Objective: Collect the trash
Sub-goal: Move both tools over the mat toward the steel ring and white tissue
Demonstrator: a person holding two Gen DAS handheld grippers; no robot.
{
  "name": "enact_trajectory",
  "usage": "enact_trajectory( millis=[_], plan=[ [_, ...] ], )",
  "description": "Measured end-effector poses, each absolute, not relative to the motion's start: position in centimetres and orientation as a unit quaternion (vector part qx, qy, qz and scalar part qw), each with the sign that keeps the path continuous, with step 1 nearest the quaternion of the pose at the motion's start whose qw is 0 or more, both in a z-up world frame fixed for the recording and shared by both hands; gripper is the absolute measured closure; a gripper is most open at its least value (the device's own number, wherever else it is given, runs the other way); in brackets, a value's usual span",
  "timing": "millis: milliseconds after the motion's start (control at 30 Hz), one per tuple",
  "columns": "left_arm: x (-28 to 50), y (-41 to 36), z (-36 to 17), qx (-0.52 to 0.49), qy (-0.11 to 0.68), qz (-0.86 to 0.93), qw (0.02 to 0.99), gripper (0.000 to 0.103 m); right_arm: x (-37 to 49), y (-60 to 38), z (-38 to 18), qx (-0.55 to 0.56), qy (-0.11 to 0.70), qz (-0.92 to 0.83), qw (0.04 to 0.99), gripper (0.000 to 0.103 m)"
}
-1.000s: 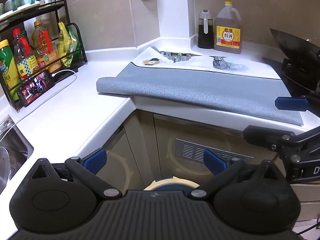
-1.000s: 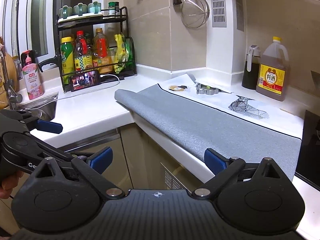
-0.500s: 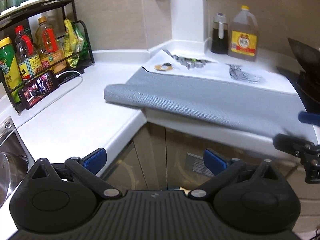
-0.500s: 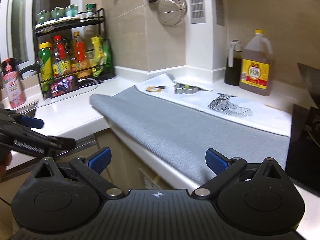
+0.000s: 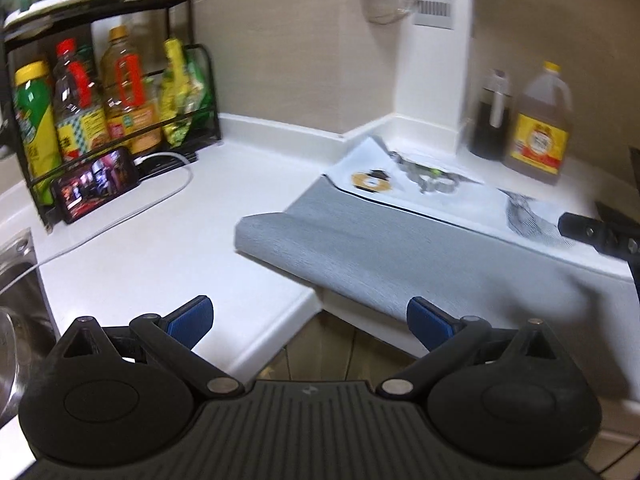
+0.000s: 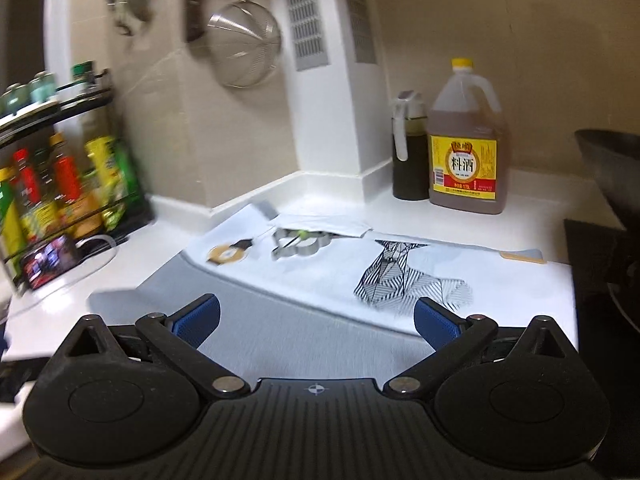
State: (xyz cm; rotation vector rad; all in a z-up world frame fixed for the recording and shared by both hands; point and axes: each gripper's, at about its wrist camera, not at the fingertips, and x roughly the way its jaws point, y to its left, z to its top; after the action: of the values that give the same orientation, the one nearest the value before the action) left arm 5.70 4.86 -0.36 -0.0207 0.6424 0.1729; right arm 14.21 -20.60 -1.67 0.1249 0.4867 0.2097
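A: Largest first. White countertop runs round the corner; grey mat lies over its front edge, with a white printed sheet on the mat's far half. What has changed over the last second?

B: Both cameras have risen and pushed in toward the corner. The cupboard fronts and the round rim seen low in the left view a second ago are out of frame; the counter now fills both views. Strong motion blur, so both tools are moving.

A: Meaning for the task?

B: My reading: approach phase, nothing collected yet. The likely trash is on the sheet near the corner wall: a small round yellow-and-black scrap and, just beside it, a crumpled foil-like piece with a green speck. Cannot tell exactly what either is.

A: Grippers?

B: Left gripper: jaws wide apart, nothing between, above the counter edge. Right gripper: jaws wide apart, empty, over the mat, pointed at the scraps and closer to them. Part of the right tool shows at the right edge of the left view.

A: Surroundings, obstacles?

B: Bottle rack at left with a phone leaning on it, its cable trailing over the counter. Cooking wine jug and dark oil bottle behind the sheet, near the scraps. Strainer on the wall. Dark wok at right. Path over the mat is open; the loose sheet may lift when pinched.
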Motion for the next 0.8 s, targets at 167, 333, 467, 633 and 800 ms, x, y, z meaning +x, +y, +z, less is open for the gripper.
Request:
enact_trajectory(
  millis=[167,333,467,633,800],
  plan=[
    [7.4,6.3,-0.4,-0.041,0.320,0.097,0.942,0.000,19.7,-19.1,-2.4,0.048,0.228,0.086,0.969,0.000],
    [11.4,5.4,0.2,-0.043,0.301,0.101,0.947,0.000,25.3,-17.7,-2.9,0.034,0.214,0.073,0.974,0.000],
    [16.3,3.7,-0.8,-0.053,0.316,0.065,0.945,0.000,29.4,-17.2,-3.4,0.073,0.229,0.092,0.966,0.000],
    [20.8,0.6,-3.0,-0.045,0.332,0.019,0.942,0.000,34.3,-16.3,-4.5,0.099,0.268,0.080,0.955,0.000],
    [24.3,-0.8,-5.4,-0.034,0.360,0.021,0.932,0.000,38.4,-15.8,-5.7,0.121,0.301,0.061,0.944,0.000]
  ],
)
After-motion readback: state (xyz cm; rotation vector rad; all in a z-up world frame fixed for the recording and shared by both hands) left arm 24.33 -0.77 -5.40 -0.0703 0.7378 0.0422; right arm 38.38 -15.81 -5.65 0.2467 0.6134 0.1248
